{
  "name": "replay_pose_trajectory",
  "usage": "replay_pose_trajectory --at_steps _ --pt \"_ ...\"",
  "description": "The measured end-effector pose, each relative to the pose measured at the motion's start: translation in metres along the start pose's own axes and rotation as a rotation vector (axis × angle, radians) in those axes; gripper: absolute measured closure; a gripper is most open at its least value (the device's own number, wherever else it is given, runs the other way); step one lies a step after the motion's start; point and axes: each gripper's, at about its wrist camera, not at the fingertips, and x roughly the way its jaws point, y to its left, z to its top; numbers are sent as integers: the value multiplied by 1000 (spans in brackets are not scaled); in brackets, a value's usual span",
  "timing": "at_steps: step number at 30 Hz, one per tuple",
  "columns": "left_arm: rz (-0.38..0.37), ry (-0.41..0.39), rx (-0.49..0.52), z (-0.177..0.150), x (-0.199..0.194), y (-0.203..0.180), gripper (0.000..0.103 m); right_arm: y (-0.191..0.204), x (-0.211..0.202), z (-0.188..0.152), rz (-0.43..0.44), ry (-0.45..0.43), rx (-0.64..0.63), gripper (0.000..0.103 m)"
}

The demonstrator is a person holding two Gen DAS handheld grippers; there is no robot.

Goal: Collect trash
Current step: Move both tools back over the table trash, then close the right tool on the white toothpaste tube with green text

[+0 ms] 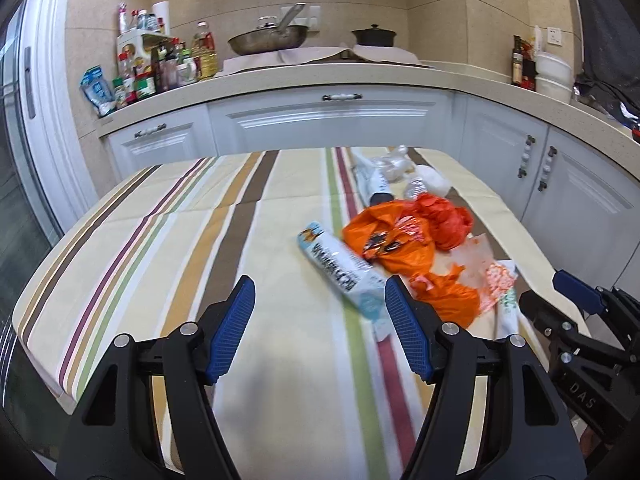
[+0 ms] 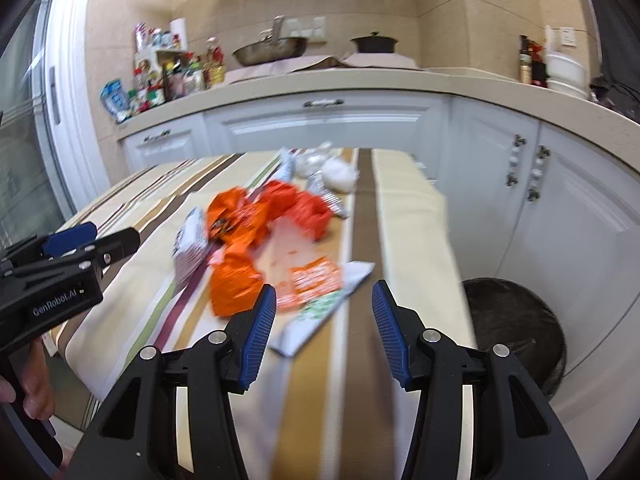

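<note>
Both grippers are empty, jaws apart. The left gripper [image 1: 320,312] is closest to the white wrapper tube [image 1: 340,264], which lies just ahead and right of it, long axis slanting up-left. Past the tube lie the orange bags [image 1: 394,236]. The right gripper [image 2: 324,316] hovers over the printed paper [image 2: 316,284], on the bags' near right on the worktop [image 1: 160,240].

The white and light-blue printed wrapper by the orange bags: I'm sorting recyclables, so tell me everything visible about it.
The white and light-blue wrapper is a long, flattened soft package, seemingly plastic film, with dark printed lettering and an orange-and-black picture at its far end. It lies diagonally on the striped tablecloth, its right edge against the orange plastic bags. Nothing grips it.
</note>
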Motion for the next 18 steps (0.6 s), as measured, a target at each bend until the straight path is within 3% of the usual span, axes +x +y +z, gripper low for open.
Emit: replay_pose_trajectory --at_steps 8,12,18 --pt "-19 13 -25 -9 1 10 37 6 21 -16 -47 79 -26 53" --pt "-37 20 -22 -11 3 5 37 -8 18 -17 -87 71 8 53" --pt "-67 37 -1 -15 4 -10 37 -11 14 -15 -73 46 8 54"
